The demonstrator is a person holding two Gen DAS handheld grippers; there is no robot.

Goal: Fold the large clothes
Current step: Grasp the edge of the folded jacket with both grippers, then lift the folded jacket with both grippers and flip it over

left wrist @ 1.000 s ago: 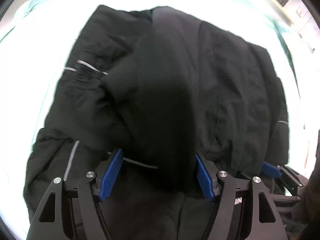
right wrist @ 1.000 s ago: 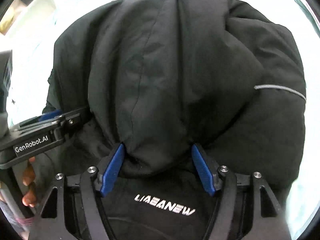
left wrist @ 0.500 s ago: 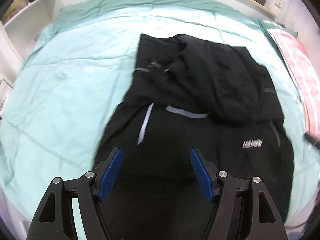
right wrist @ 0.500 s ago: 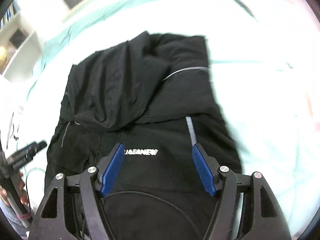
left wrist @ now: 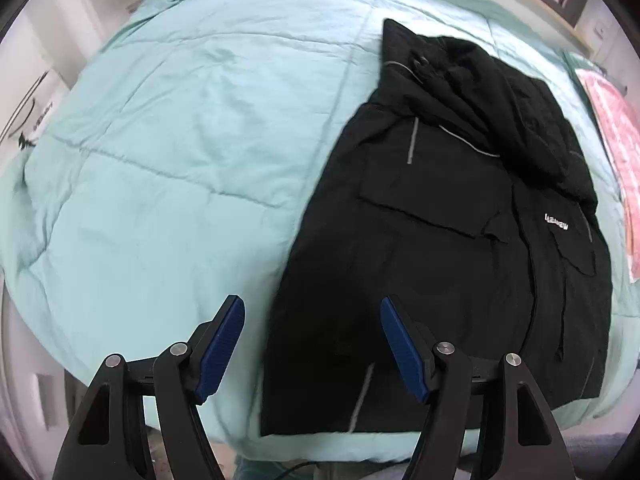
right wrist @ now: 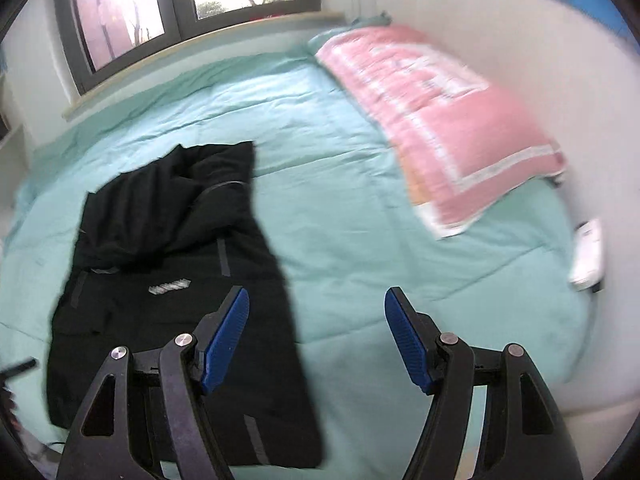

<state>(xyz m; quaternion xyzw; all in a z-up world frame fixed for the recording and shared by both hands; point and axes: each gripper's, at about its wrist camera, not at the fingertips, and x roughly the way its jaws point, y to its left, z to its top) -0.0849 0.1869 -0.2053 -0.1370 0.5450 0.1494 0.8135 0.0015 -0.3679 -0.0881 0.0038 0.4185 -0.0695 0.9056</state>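
Note:
A black jacket (left wrist: 448, 216) with grey reflective strips and a white chest logo lies flat on the mint-green bed, its sides folded in and its hood folded down over the chest. It also shows in the right wrist view (right wrist: 168, 264). My left gripper (left wrist: 312, 340) is open and empty, raised above the jacket's lower left edge. My right gripper (right wrist: 316, 336) is open and empty, raised above the bed just right of the jacket. Neither touches the cloth.
A mint-green quilt (left wrist: 168, 152) covers the bed. A pink pillow (right wrist: 440, 120) lies at the head by the wall. A white object (right wrist: 586, 256) sits at the bed's right edge. A window (right wrist: 180, 4) is behind the bed.
Both grippers have let go of the hood, pulled up and back from the jacket, and swung outward. The hood now rests folded on the chest.

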